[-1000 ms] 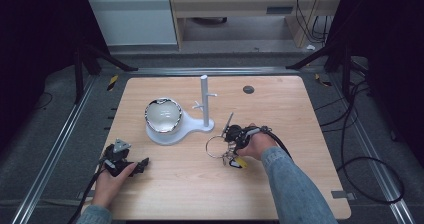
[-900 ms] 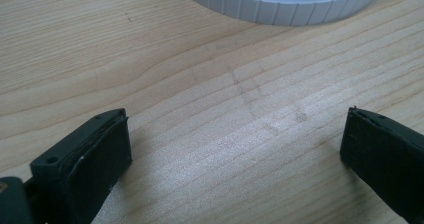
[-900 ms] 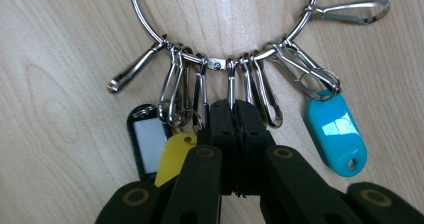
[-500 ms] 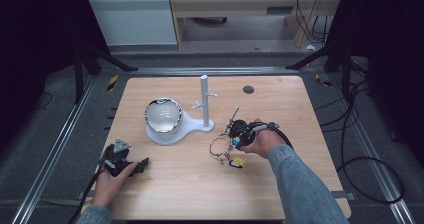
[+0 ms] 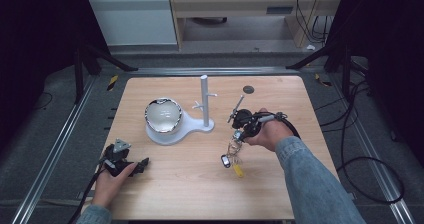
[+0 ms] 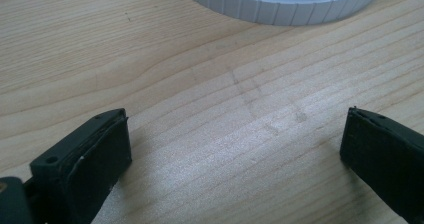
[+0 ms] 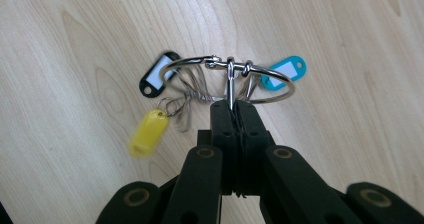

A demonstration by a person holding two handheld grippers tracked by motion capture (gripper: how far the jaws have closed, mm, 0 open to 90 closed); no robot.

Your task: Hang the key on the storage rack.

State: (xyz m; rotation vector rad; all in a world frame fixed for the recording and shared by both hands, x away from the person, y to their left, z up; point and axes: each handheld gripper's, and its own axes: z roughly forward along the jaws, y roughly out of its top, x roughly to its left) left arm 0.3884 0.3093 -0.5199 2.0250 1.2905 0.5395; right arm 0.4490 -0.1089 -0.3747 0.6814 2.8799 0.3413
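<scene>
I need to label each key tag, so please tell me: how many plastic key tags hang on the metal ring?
3. By the right gripper view: a black tag at the ring's left, a yellow tag below the black one, a blue tag at the right. The right gripper might hide more.

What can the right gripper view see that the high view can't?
Right gripper view: the right gripper has its jaws pinched on a small loop of the key ring, and a blue tag hangs from it.

High view: the white stand, the bowl on its base, and the left gripper resting open near the table's front edge.

Both: the ring, its yellow tag and black tag, and the wooden table.
</scene>
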